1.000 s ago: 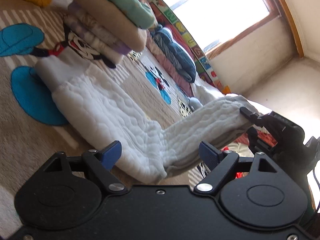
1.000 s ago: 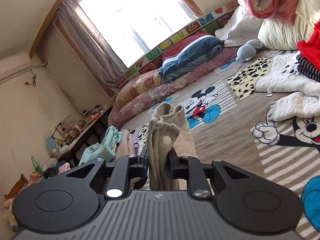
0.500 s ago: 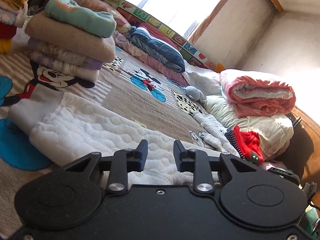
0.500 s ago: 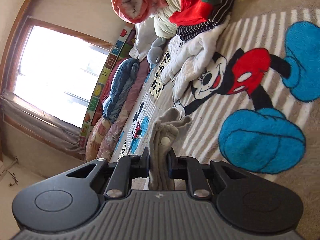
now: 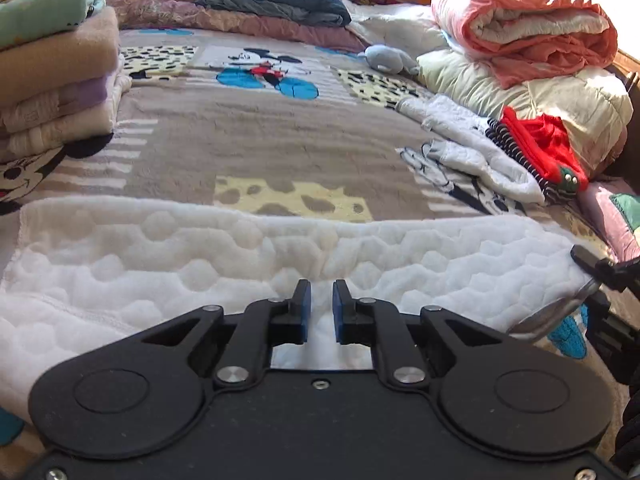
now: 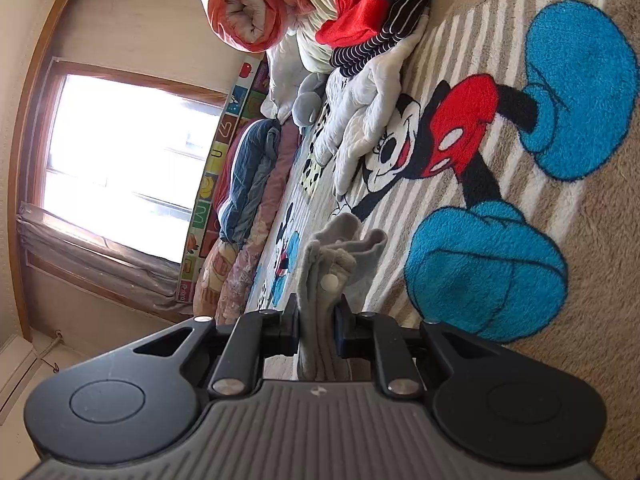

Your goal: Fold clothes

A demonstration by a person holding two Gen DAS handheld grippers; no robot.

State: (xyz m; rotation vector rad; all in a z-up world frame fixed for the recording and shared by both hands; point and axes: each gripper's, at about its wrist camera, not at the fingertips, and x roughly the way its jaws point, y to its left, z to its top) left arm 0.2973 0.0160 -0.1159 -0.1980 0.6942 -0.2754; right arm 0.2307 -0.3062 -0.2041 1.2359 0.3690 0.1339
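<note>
White quilted garment [image 5: 248, 256] spread on cartoon blanket [image 5: 256, 140], left hand-held gripper [image 5: 319, 312] pinching its near edge, right hand-held gripper [image 6: 318, 322] clamping its snap-buttoned end

home bedroom, cartoon blanket [image 5: 248, 144], rolled quilts [image 5: 532, 36], window [image 6: 120, 160]

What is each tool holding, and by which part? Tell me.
Right tool: white quilted garment, by its snap-button edge. Left tool: same garment, near edge.
</note>
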